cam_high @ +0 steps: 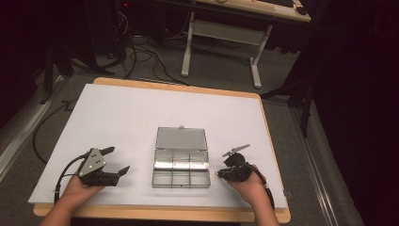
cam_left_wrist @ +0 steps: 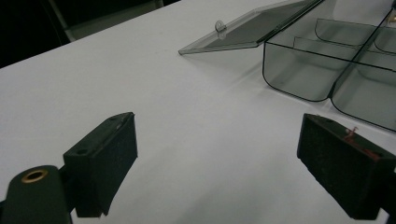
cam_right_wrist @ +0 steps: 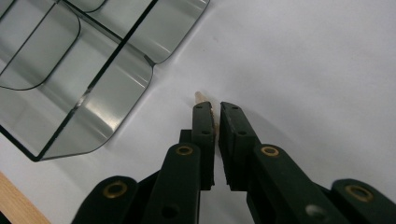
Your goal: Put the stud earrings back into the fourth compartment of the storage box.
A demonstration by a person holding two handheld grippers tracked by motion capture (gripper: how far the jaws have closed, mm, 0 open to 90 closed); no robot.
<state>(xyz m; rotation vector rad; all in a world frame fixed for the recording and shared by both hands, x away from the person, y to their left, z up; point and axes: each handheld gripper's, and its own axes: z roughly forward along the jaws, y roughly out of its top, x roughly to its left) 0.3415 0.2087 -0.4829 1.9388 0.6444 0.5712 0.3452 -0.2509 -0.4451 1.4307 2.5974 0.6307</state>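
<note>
A clear plastic compartment box (cam_high: 181, 168) lies at the middle of the white table top, its lid (cam_high: 181, 138) folded flat open behind it. My left gripper (cam_high: 117, 161) rests left of the box with its jaws wide apart; in the left gripper view the left gripper (cam_left_wrist: 217, 135) holds nothing, and the box (cam_left_wrist: 299, 77) and lid (cam_left_wrist: 243, 32) lie ahead to the right. My right gripper (cam_high: 219, 173) sits just right of the box. In the right gripper view the right gripper (cam_right_wrist: 216, 108) is shut on a small pale piece (cam_right_wrist: 201, 97), whose tip pokes out beside the box corner (cam_right_wrist: 116, 88).
The white sheet (cam_high: 141, 113) covers a wooden table (cam_high: 160, 214) whose edge shows at the front. Beyond the table, cables (cam_high: 141, 54) lie on the floor and a desk frame (cam_high: 221, 35) stands. A dark curtain (cam_high: 357, 94) is at the right.
</note>
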